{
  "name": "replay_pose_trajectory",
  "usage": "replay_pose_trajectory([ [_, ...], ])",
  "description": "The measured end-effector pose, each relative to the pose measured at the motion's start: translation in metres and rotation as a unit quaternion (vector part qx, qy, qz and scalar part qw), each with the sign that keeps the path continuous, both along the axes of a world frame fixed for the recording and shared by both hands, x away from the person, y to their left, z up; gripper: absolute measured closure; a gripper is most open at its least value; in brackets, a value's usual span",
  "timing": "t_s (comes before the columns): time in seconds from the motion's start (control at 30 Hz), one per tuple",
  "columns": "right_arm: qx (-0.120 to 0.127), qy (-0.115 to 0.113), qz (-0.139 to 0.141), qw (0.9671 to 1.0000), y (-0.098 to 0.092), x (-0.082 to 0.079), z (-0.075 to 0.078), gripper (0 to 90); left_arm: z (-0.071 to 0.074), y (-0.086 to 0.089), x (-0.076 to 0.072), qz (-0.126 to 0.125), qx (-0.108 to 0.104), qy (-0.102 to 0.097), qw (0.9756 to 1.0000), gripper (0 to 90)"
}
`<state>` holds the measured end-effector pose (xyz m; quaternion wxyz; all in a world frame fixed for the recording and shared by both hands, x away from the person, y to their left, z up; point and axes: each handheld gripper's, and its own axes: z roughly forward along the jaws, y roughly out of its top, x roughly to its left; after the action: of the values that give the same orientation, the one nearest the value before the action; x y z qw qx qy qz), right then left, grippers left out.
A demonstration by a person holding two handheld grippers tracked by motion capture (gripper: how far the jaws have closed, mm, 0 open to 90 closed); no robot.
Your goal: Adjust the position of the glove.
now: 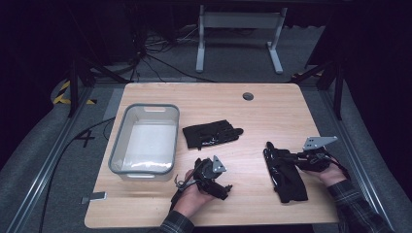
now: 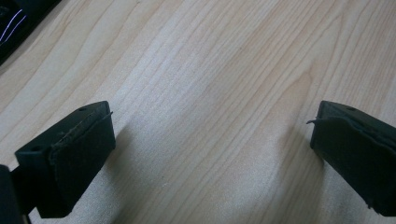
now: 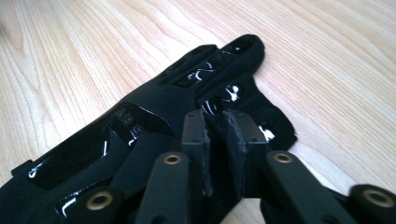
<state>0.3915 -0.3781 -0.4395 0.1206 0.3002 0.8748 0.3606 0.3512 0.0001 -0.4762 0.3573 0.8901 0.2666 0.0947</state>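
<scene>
Near the bench's right edge, the right claw sits slightly parted over a black glove, pinching nothing; the left claw gapes wide over bare wood.

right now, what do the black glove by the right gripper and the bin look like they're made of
Glove: seemingly soft black fabric with glossy rubbery or plastic panels; they catch bright glints, while the edges look matte and floppy. Bin: apparently translucent plastic with a grey rim; its walls look cloudy and smooth with rounded moulded corners.

Two black gloves, one clear plastic bin, two grippers.
</scene>
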Motion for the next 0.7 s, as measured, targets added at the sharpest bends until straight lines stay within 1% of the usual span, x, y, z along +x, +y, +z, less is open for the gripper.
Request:
replay_pose_trajectory([
  [0.03,0.003,-0.003,-0.009,1.0,-0.004,0.0,0.0,66.9,0.0,0.0,0.0,0.0,0.0,0.0,1.0,0.1],
  [0.07,0.004,-0.003,-0.015,0.9999,-0.007,-0.001,0.0,62.5,0.0,0.0,0.0,-0.001,0.0,0.0,1.0,0.1],
  [0.1,0.004,-0.003,-0.015,0.9999,-0.007,-0.001,0.0,62.5,0.0,0.0,0.0,-0.001,0.0,0.0,1.0,0.1],
  [0.13,0.004,-0.006,-0.029,0.9996,-0.013,-0.001,-0.001,54.5,0.0,0.0,0.0,0.0,0.0,0.0,1.0,0.1],
  [0.17,0.007,-0.003,-0.034,0.9994,-0.016,-0.001,-0.001,54.5,0.0,0.0,0.0,0.0,0.0,0.0,1.0,0.1],
  [0.2,0.007,-0.002,-0.041,0.9991,-0.02,-0.001,-0.002,48.5,0.0,0.0,0.0,0.0,0.0,0.0,1.0,0.1],
  [0.23,0.007,-0.002,-0.041,0.9991,-0.02,-0.001,-0.002,48.5,0.0,0.0,0.0,0.0,0.0,0.0,1.0,0.1],
  [0.27,0.006,-0.001,-0.047,0.9989,-0.023,-0.001,-0.002,46.7,0.0,0.0,0.0,-0.001,0.0,0.0,1.0,0.1],
  [0.37,0.005,-0.005,-0.063,0.998,-0.035,0.001,-0.005,40.0,0.0,0.0,0.001,-0.007,0.001,-0.001,1.0,0.1],
  [0.4,0.001,-0.008,-0.069,0.9976,-0.038,0.002,-0.006,37.6,0.001,0.0,0.001,-0.01,0.005,0.001,0.9999,0.1],
  [0.43,0.001,-0.008,-0.069,0.9976,-0.038,0.002,-0.006,37.6,0.001,0.0,0.001,-0.01,0.005,0.001,0.9999,0.1],
  [0.47,-0.001,-0.009,-0.076,0.9971,-0.043,0.003,-0.008,34.6,0.002,-0.001,0.001,-0.011,0.008,0.002,0.9999,0.1],
  [0.5,-0.003,-0.009,-0.083,0.9965,-0.047,0.006,-0.011,29.1,0.002,-0.001,0.001,-0.012,0.01,0.004,0.9999,0.9],
  [0.53,-0.006,-0.009,-0.087,0.9962,-0.048,0.008,-0.013,28.2,0.003,-0.001,0.001,-0.011,0.011,0.005,0.9999,1.9],
  [0.57,-0.006,-0.006,-0.087,0.9961,-0.049,0.009,-0.015,26.7,0.005,-0.001,0.001,-0.01,0.014,0.007,0.9998,3.7],
  [0.63,-0.007,-0.005,-0.089,0.996,-0.05,0.01,-0.019,24.2,0.007,-0.001,0.002,-0.002,0.015,0.01,0.9998,10.1],
  [0.7,-0.003,-0.011,-0.087,0.9961,-0.051,0.01,-0.02,23.0,0.009,0.0,0.004,0.001,0.015,0.012,0.9998,15.3],
])
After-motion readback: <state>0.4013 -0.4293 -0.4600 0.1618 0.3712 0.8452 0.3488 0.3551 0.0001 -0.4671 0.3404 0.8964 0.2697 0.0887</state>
